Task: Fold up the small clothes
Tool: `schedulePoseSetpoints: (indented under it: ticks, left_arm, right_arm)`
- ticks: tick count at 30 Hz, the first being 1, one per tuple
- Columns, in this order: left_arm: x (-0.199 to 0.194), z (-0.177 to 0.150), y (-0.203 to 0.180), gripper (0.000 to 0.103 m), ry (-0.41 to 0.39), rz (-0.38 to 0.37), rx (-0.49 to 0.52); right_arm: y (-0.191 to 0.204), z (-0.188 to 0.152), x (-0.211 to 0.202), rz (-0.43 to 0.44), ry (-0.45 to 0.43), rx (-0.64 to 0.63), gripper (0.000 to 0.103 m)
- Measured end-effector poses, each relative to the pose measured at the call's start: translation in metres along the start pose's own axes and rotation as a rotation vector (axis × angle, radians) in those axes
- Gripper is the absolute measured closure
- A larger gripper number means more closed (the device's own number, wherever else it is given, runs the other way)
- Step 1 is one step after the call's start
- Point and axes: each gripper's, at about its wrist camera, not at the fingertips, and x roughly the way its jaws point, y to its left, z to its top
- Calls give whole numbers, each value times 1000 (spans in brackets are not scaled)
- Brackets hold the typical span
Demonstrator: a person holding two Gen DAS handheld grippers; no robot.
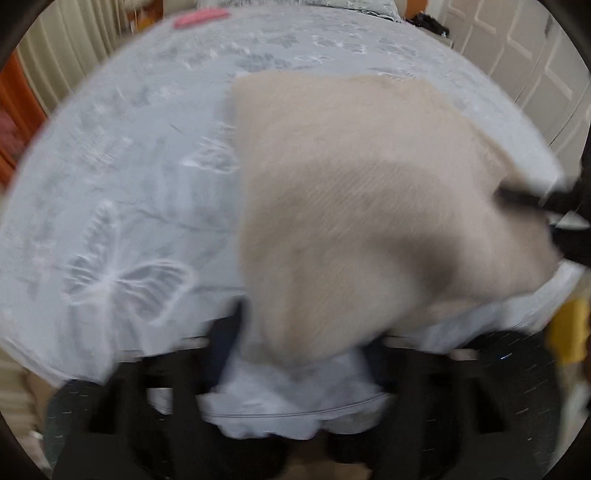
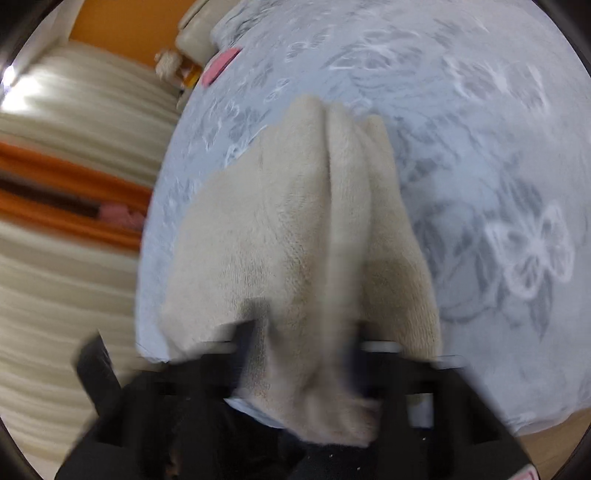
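A beige fleece garment lies on the pale blue butterfly-print bedspread, its near edge lifted. My left gripper is shut on the garment's near corner, with some bedspread bunched below it. In the right wrist view the same garment hangs in folds from my right gripper, which is shut on its edge. The right gripper also shows at the far right of the left wrist view, pinching the garment's right side. Both views are motion-blurred.
A pink item lies at the bed's far edge, also in the right wrist view. Cream curtains and orange wood furniture stand to the left. White panelled doors are at the right. A yellow object sits near right.
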Motion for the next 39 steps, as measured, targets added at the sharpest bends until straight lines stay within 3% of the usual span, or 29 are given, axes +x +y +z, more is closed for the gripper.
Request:
schedulePoseSetpoints:
  ticks: [3,5,7,9,10,12,13,16,18,20,22,26,27,29,31,32,34,37,39]
  left_arm:
    - [-24,5,18,89,-55,-70,-139]
    - [-36,1,33,89,-79,-94,-205]
    - [-25,-2,40,89,-41,-96,-222]
    - [-2,-9,39,89,17,-63,-198]
    - [6,-13,37,89,33,-45,-184]
    - [9,-18,34,84,36,-41,-173]
    - [5,-20,33,84,27,-35,-169]
    - [-11,-22,33,71,7,-19,-155]
    - [-27,-23,38,63,-15,-13,-152]
    - [-44,-20,40,63,-35,-50,-162]
    - [-69,-11,29,63,-102,-135,-180]
    - [-81,24,1,44,-191,-211,-142]
    - [-72,34,-5,43,-190,-201,-136]
    - [-30,46,-10,44,-105,-108,-122]
    - [4,46,-8,43,-38,-20,-105]
    - [10,44,-8,42,-36,5,-93]
    - [4,44,-11,42,-55,10,-76]
    - [-2,44,-3,40,-55,-31,-93]
    - [7,44,2,31,-48,-27,-102]
  right_arm:
    - [23,8,-40,93,-127,-51,86]
    - [22,8,-55,117,-172,-59,86]
    - [2,5,-41,35,-144,-44,86]
    - [-29,-3,5,-90,4,-14,83]
    - [-37,-9,15,-88,23,4,81]
    - [-37,-14,0,-50,-35,26,73]
    - [-35,-13,-9,-56,-61,33,63]
    - [-22,-15,-43,-157,-163,7,62]
    - [2,-10,-64,-148,-226,-63,62]
    - [27,-5,-68,-116,-219,-136,62]
    - [57,0,-62,-90,-196,-226,68]
    - [88,20,-23,-71,-148,-279,80]
    - [91,22,-13,-79,-133,-283,80]
    - [85,26,12,-132,-88,-301,80]
    - [64,25,62,-307,27,-330,84]
    - [58,26,73,-300,48,-327,84]
    - [64,29,53,-256,6,-296,84]
    - [68,29,16,-155,-109,-252,80]
    - [49,31,37,-204,-35,-217,80]
